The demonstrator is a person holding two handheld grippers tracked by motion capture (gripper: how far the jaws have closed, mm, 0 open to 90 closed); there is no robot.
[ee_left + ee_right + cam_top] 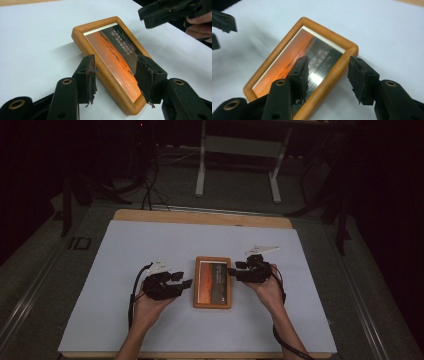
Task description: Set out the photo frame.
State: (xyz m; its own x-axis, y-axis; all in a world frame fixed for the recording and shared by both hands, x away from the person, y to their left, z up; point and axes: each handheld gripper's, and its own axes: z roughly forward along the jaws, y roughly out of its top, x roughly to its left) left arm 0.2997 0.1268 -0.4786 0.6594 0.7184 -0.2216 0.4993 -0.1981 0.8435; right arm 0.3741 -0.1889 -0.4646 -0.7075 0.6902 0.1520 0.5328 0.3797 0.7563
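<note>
At the near edge of the counter (120,347) two forearms come in, one hand to each tool. One white sheet covers most of the wooden top, and one thing lies on it: a picture frame (212,282) with a rounded orange-brown wooden border, flat on its back, long side running away from the person. Its picture shows an orange sky on one half and a dark panel with small pale lettering on the other.

The left tool (182,280) sits just beside the frame's left long edge, raised off the sheet. In the left gripper view its two black jaws stand partly apart above the frame's near corner (113,75), one over the wooden border and one over the picture, with a clear gap between the pads; nothing is clamped. The torn black padding on both jaws hangs ragged.

The right tool (234,270) is at the frame's right long edge, nearer the far end. In the right gripper view its jaws are likewise half spread: one hangs over the glossy picture (312,63), the other outside the border above the white sheet, the wooden rail between them without being pinched.

Beyond the counter, on the dark floor, stands one pale metal stand (240,165) with two legs, and loose cables (150,190) trail to its left.
</note>
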